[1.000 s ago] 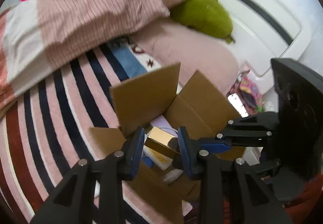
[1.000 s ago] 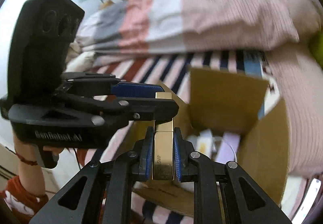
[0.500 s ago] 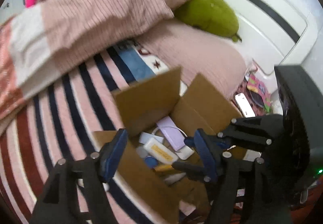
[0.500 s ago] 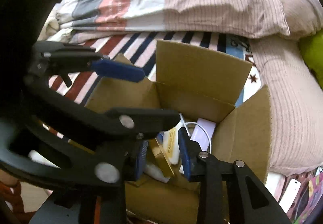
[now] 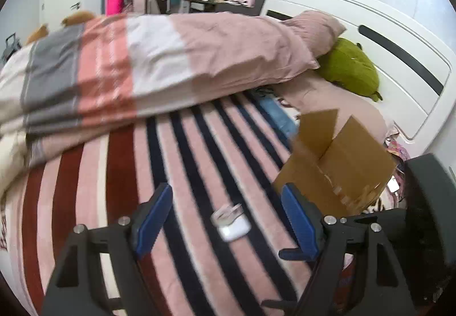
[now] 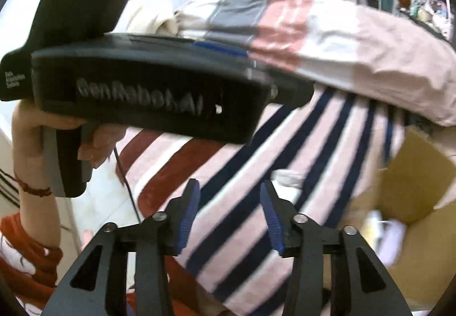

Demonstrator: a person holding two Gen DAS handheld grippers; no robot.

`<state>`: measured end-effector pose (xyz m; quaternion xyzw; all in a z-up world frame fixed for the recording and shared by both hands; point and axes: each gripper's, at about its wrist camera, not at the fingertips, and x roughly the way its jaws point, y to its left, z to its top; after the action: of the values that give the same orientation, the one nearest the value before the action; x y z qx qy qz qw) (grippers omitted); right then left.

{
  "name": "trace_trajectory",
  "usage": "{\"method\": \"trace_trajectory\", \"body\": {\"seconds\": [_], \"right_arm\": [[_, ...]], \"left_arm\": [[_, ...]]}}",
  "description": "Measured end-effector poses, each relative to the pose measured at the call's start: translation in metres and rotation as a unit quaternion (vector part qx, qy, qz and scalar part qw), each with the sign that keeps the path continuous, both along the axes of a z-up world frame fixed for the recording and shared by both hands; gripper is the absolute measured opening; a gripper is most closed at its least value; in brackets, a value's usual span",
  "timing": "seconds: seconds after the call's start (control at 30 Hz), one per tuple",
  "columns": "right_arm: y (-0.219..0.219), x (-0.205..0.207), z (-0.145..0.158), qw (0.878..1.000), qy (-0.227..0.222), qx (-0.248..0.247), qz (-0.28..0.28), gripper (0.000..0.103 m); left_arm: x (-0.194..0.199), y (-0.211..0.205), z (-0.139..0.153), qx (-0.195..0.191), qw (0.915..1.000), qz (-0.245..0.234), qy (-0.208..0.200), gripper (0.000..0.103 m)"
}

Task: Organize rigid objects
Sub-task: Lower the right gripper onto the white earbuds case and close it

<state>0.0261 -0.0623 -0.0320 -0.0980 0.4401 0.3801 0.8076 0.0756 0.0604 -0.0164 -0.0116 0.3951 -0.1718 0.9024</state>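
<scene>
Between the spread blue pads of the left claw [image 5: 225,222], which grips nothing, a small white case with a clear lid [image 5: 231,221] lies on the striped bed cover [image 5: 119,173]. It sits just ahead of the fingertips, roughly centred in the gap, and its long axis appears to run at a slant across the gap, clear end to the left, white end to the right. The left claw is the nearer one, so a short forward and downward reach would likely bring the pads to either side of it.

From the right wrist view, the right claw [image 6: 229,216] is also released and empty, held over the same stripes with the left tool's black body crossing above it. A pale blurred shape just beyond its tips may be the same case; it is too smeared to tell.

Further off, to the right, stands an open cardboard box [image 5: 339,164], flaps raised, with blurred pale items inside. Beyond lie a folded duvet [image 5: 159,68], a green plush toy [image 5: 350,68] and the white headboard [image 5: 370,30].
</scene>
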Motion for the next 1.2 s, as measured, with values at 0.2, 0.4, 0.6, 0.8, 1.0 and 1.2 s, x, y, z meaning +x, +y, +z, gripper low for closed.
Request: {"method": "trace_trajectory", "body": {"seconds": [0.2,0.4,0.6,0.8,1.0,1.2], "right_arm": [[0.013,0.017,-0.078,0.997,0.023,-0.034,-0.070,0.064],[-0.005,0.059,-0.140,0.981,0.029,-0.056,-0.183,0.067],[-0.003,0.077,-0.148,0.979,0.001,-0.047,-0.201,0.067],[0.004,0.076,-0.150,0.975,-0.026,-0.056,-0.213,0.050],[0.004,0.051,-0.140,0.986,-0.036,-0.047,-0.155,0.050],[0.004,0.020,-0.115,0.995,-0.043,-0.012,-0.087,0.050]], "left_arm": [[-0.013,0.030,-0.050,-0.018,0.9994,0.021,0.020,0.076],[-0.021,0.042,-0.078,-0.038,0.9979,0.036,0.039,0.076],[-0.025,0.045,-0.081,-0.041,0.9976,0.041,0.039,0.076],[-0.022,0.042,-0.080,-0.038,0.9977,0.037,0.041,0.076],[-0.019,0.033,-0.082,-0.040,0.9977,0.021,0.051,0.076],[-0.018,0.021,-0.084,-0.056,0.9960,-0.014,0.068,0.076]]}}
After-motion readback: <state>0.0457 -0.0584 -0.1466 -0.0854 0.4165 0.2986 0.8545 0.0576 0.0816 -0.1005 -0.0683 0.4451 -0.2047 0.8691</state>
